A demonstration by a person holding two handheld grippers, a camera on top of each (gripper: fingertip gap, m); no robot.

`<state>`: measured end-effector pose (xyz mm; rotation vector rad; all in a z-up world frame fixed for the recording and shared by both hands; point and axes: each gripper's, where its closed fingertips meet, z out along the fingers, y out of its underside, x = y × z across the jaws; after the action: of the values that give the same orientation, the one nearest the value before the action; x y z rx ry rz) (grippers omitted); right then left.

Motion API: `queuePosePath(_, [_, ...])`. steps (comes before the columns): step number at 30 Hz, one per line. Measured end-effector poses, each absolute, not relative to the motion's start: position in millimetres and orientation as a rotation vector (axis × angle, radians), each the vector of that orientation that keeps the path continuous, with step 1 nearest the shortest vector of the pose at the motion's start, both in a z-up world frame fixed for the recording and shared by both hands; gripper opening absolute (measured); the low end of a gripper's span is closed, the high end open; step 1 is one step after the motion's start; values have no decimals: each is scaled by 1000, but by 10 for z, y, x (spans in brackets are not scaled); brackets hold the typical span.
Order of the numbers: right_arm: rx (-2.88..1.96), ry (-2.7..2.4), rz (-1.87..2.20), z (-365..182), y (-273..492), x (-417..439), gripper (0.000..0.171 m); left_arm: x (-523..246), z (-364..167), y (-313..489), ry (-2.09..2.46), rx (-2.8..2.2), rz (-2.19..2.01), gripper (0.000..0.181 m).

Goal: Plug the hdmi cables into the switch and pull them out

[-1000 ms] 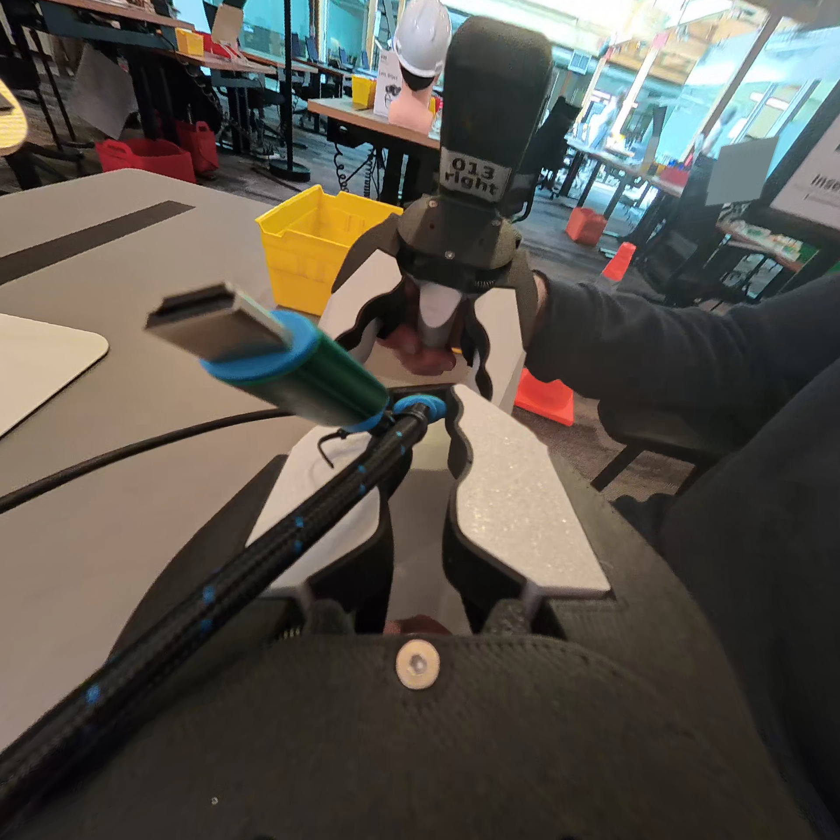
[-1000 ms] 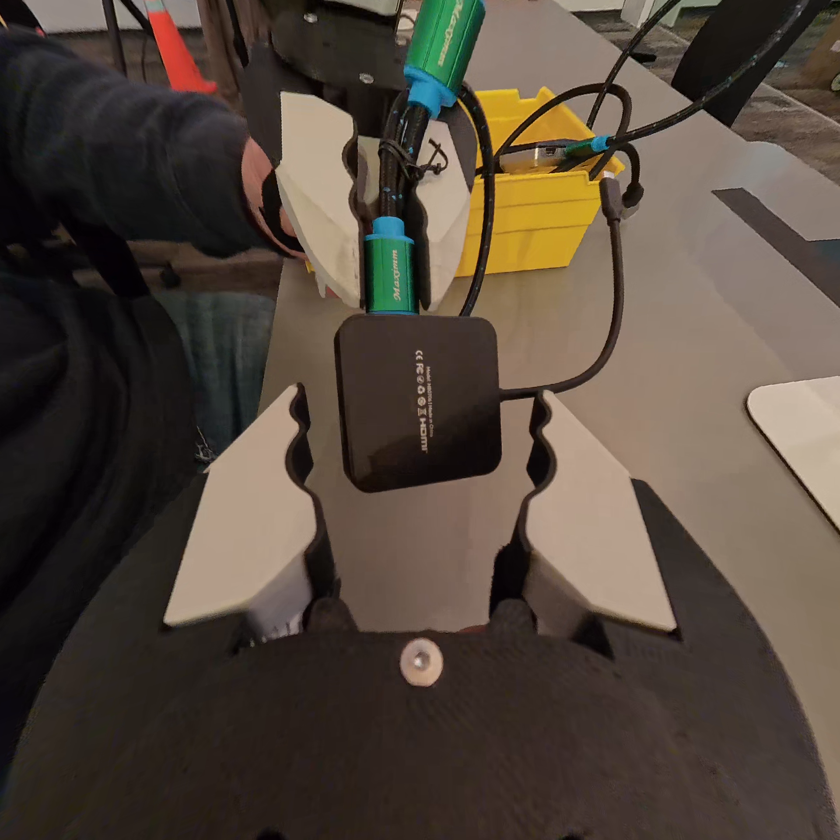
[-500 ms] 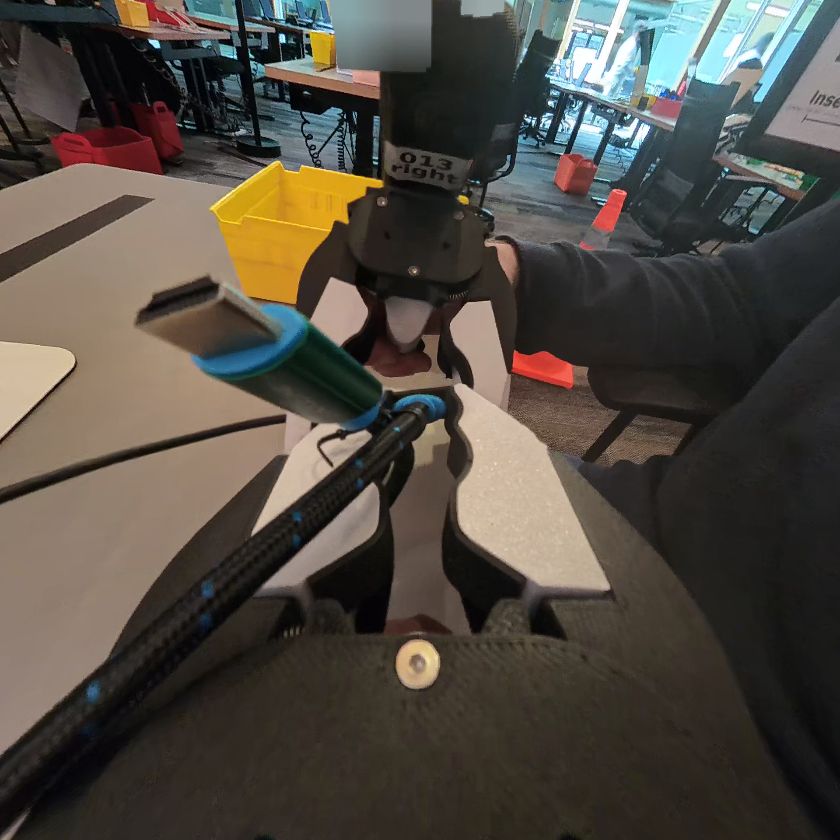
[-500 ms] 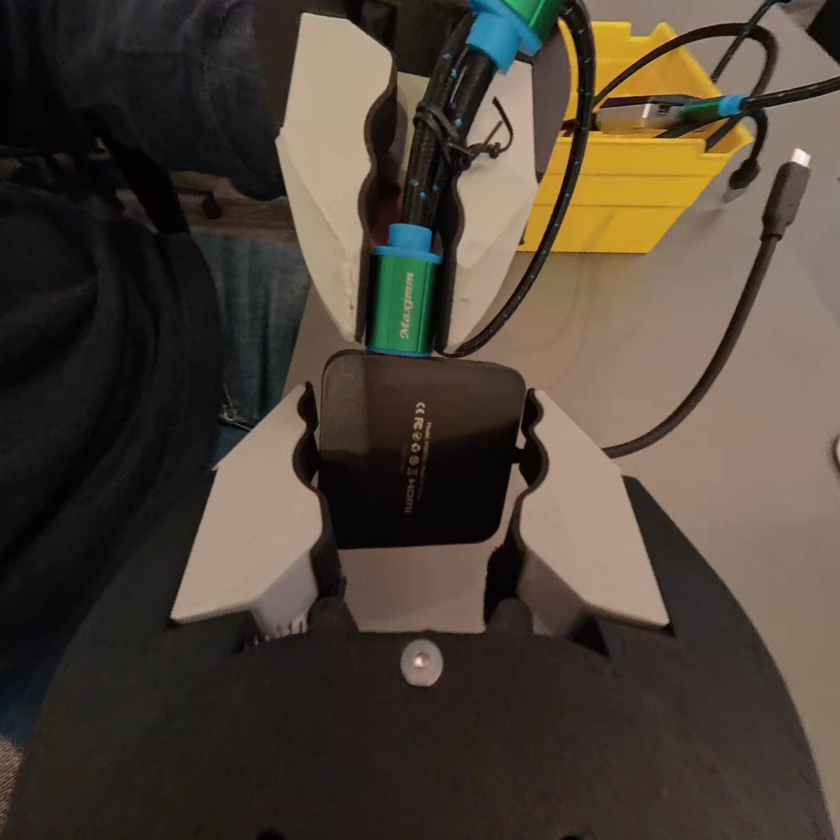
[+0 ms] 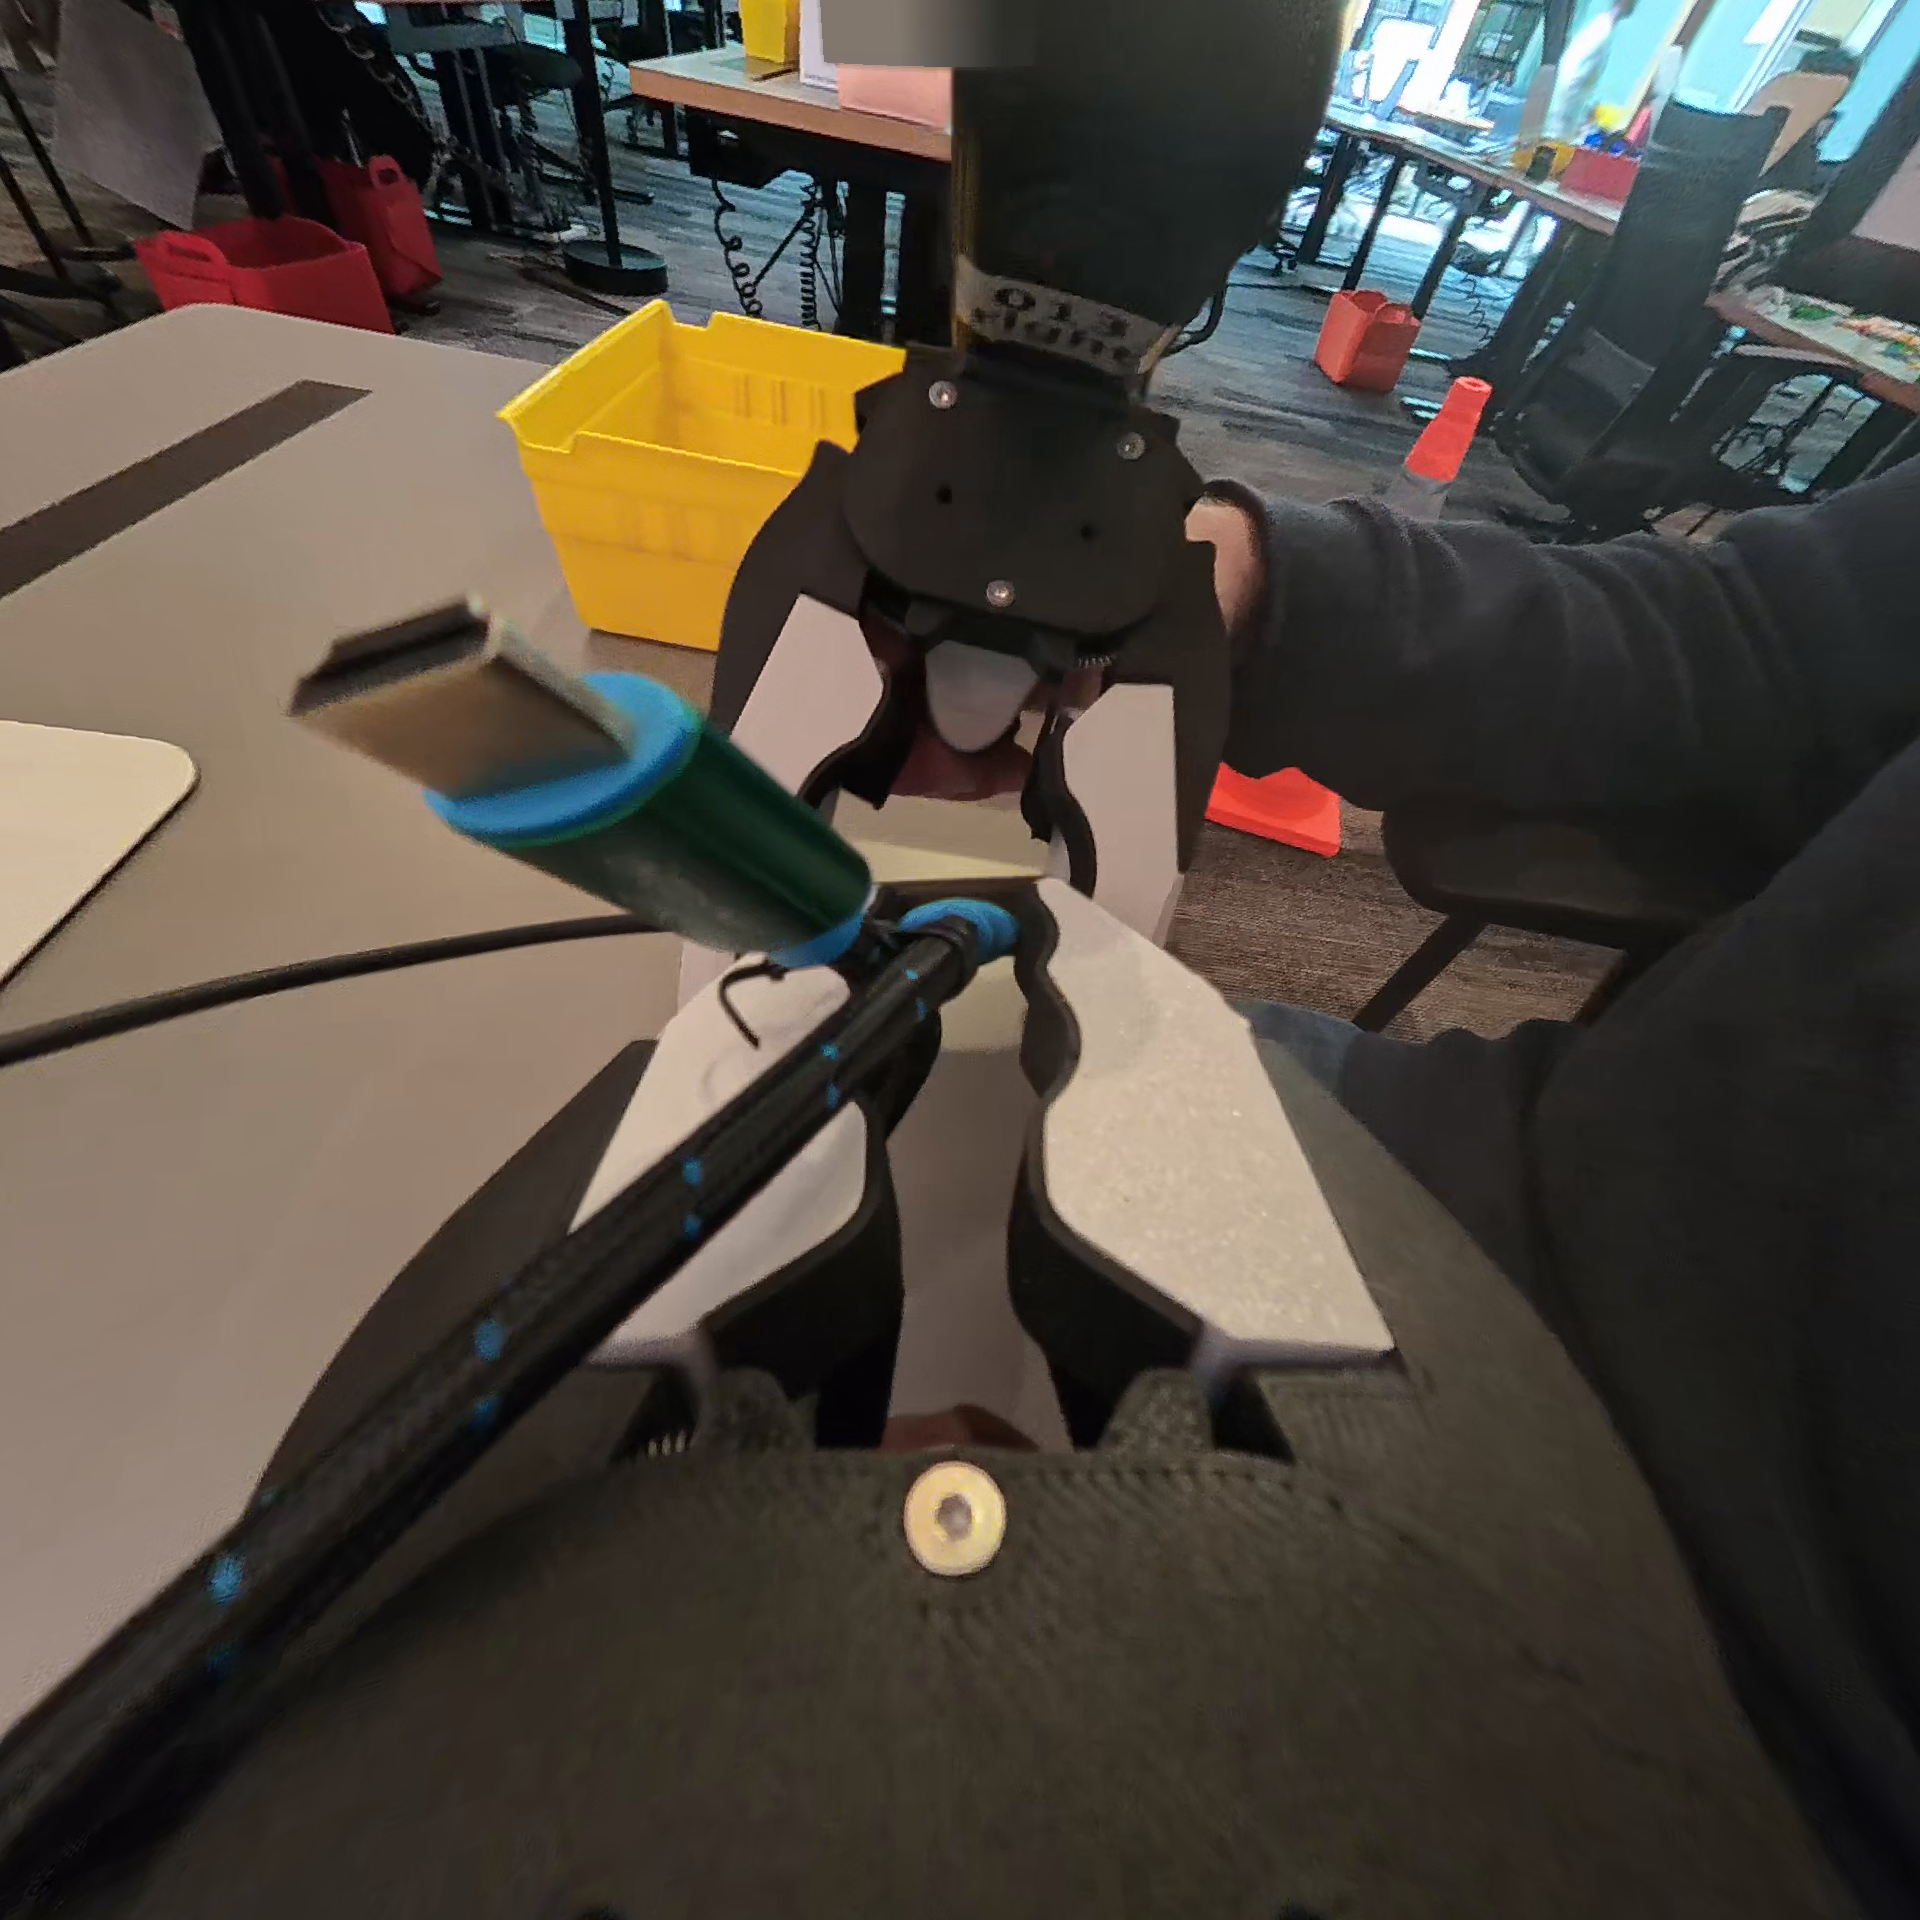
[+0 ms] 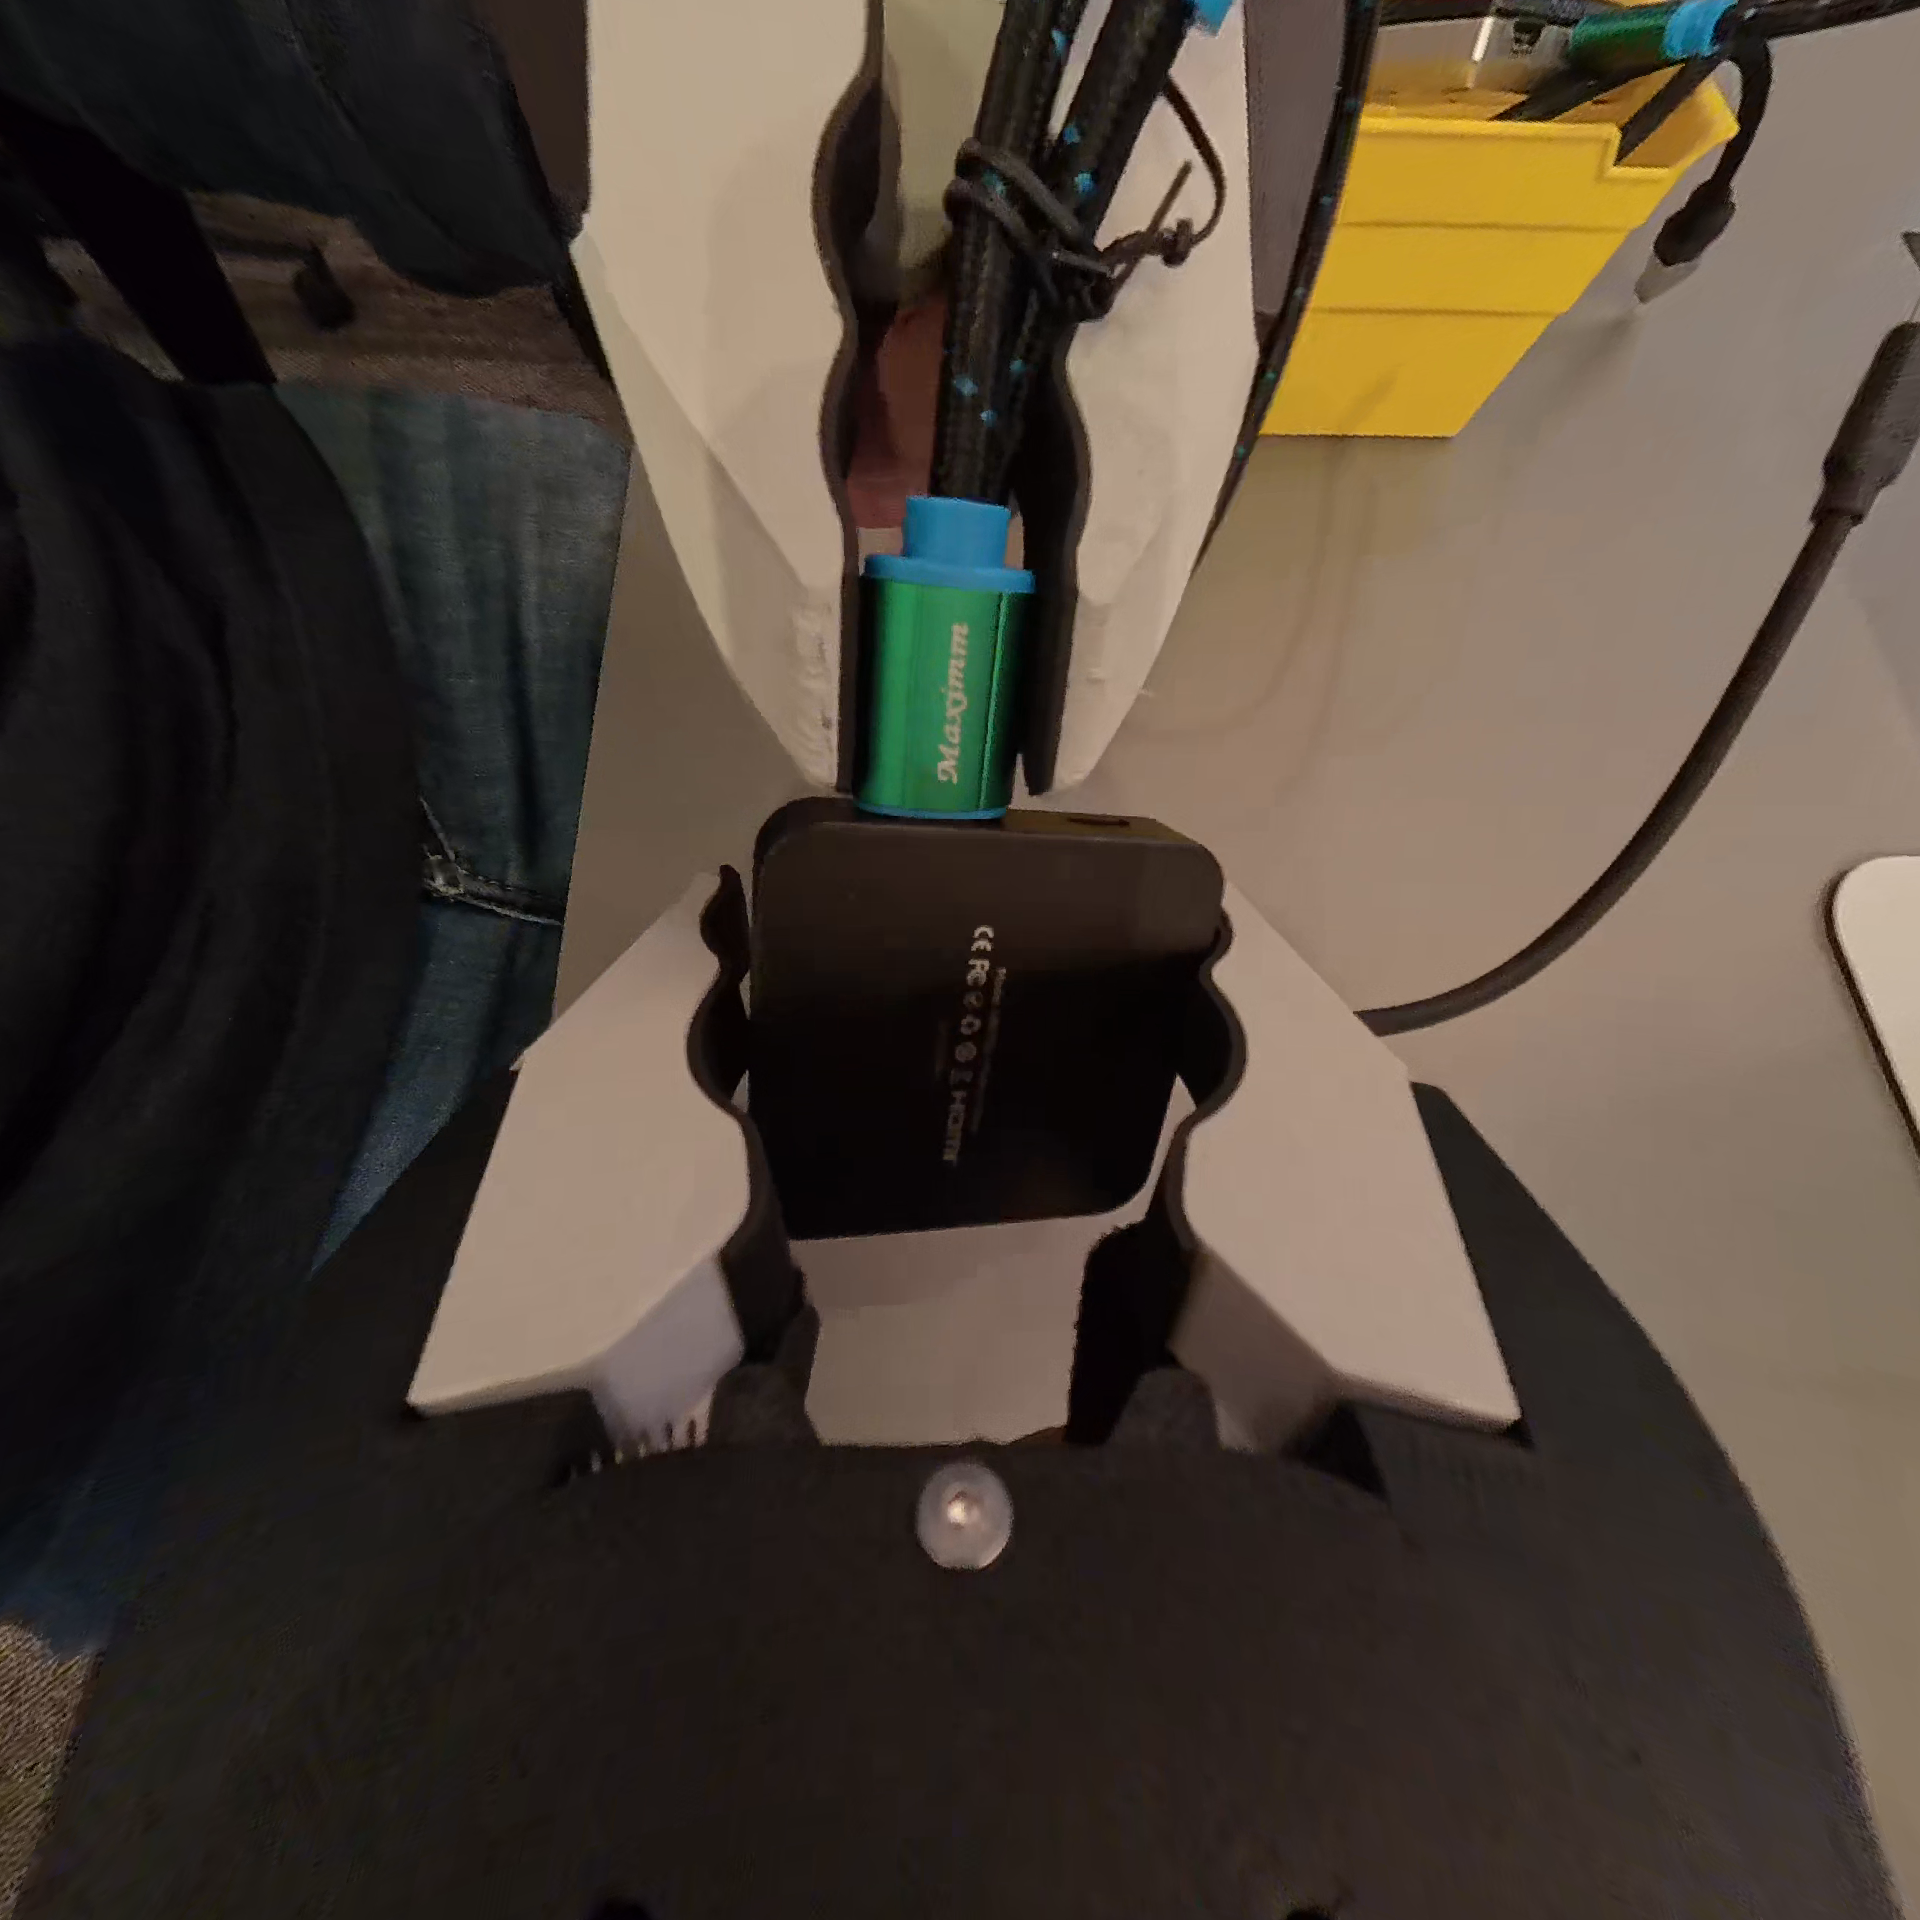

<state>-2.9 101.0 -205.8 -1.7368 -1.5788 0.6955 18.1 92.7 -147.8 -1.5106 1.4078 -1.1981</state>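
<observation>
We see the right gripper point(image 6: 961, 1039) clamped on the black switch point(image 6: 977, 1018), its white fingers point(image 6: 613, 1174) pressing the two side edges while the far edge stays clear. Against that far edge sits a green HDMI plug point(image 6: 940, 696), seated in a port near the left corner, and the left gripper point(image 6: 940, 717) is closed around this plug, the braided cable point(image 6: 1013, 281) running up between its fingers. In the left wrist view, a second green plug point(image 5: 623, 821) juts free over the grey table point(image 5: 260, 1122), its metal tip bare and touching nothing. A yellow bin point(image 5: 675, 468) stands near the table's edge behind the grippers, and a thin black cord point(image 6: 1714, 748) curves across open tabletop to the switch's right.
</observation>
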Motion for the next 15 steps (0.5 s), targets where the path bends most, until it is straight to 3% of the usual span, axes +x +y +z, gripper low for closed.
queuePosePath(15, [-1704,-1610,730,-1919,899,36,81,171,-1402,832,1400,-1472,-1404,21])
